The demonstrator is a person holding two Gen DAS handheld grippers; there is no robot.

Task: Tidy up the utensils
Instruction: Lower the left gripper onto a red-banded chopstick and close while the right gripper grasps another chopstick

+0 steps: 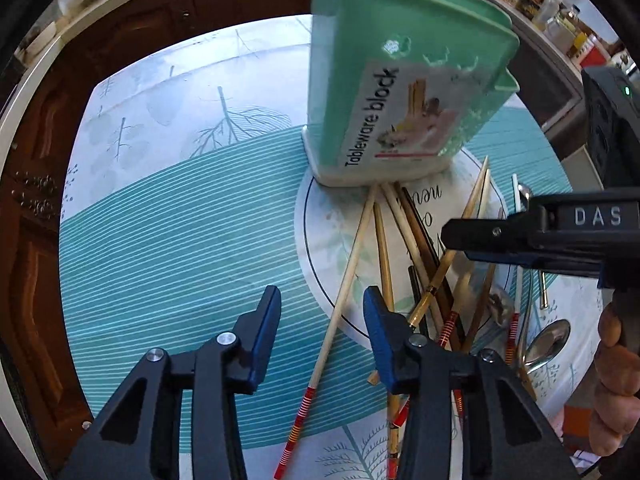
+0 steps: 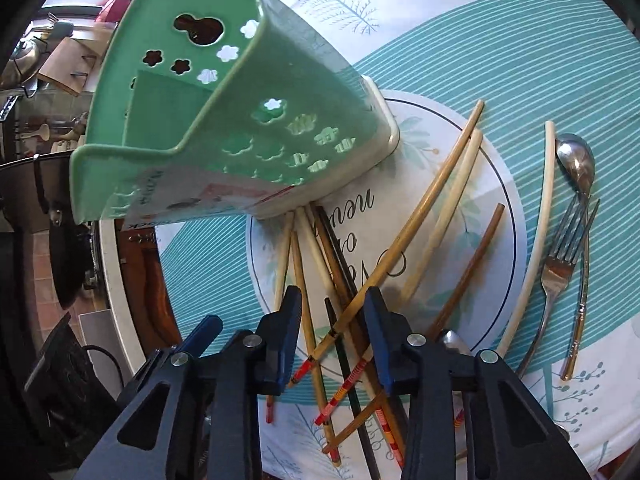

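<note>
Kitchen setup with dark wood cabinets in the back, and a round table under a teal-striped tablecloth (image 1: 160, 240) with leaf prints, so pretty busy visually. Landmark is the green tableware holder (image 1: 400, 92), standing upright on the cloth. Fanned out right in front of its base is a messy pile of chopsticks (image 2: 332, 280), some touching the base, crossing over each other. Further out from the holder on the far side of the pile there's a spoon (image 2: 576, 160), a fork (image 2: 560, 256) and a thin gold-handled utensil (image 2: 580, 312). Left gripper (image 1: 320, 312) has its jaws partway apart with nothing pinched, though one red-banded chopstick (image 1: 336, 312) runs under the gap. Right gripper (image 2: 332, 312) is the same deal, jaws partly apart above the crossed sticks, not clamped on any of them as far as I can see. Handling-wise I'd guess the chopsticks are light, stiff and a bit slick, and they'll roll or scissor out if pinched at the tip, so grab mid-length, across the stick, one that lies on top. The metal cutlery looks heavier; take it at the handle
</note>
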